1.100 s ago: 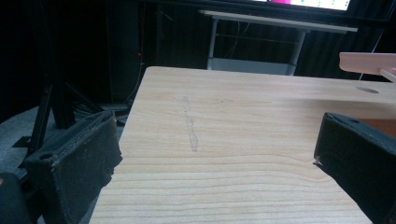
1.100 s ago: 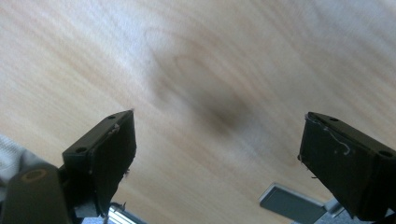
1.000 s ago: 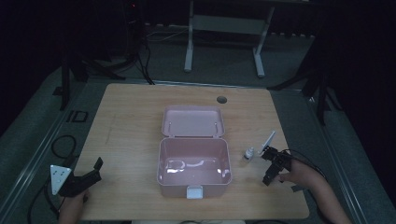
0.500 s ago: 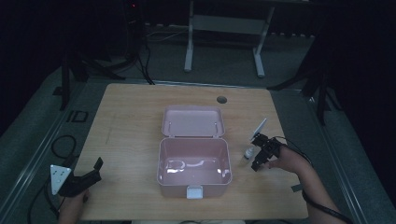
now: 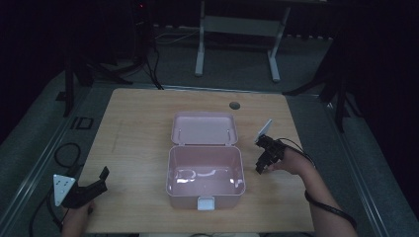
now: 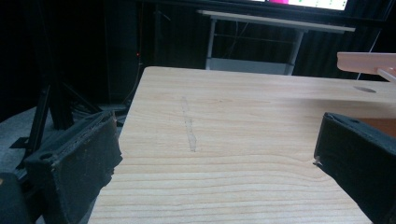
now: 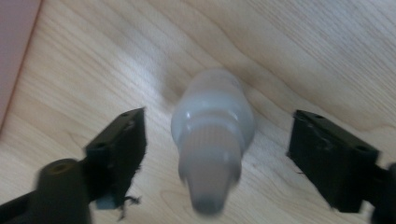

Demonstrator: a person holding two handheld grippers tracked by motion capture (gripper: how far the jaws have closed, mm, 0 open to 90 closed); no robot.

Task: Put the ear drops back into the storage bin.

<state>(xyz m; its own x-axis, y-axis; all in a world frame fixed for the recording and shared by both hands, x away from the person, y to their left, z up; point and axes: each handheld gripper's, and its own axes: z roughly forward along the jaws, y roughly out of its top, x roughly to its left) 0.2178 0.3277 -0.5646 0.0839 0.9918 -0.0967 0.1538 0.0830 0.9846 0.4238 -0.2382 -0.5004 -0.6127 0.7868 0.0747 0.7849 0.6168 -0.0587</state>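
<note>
I was at the reaching step, I judged; the pink box (image 5: 205, 170) lay open mid-table (image 5: 138, 123), lid flat behind it; my right gripper (image 5: 263, 157) hung just right of that box, jaws spread wide either side of a small white bottle (image 7: 212, 135) standing on the wood, not touching it; next I needed to lower and close squarely on it; my left gripper (image 5: 91, 187), also spread, idled well left of the box; the room beyond was dark, with a metal stand (image 5: 237, 29) behind.

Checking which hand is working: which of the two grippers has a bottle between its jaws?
The right gripper: its open jaws straddle the small white bottle. The left gripper frames bare table.
</note>
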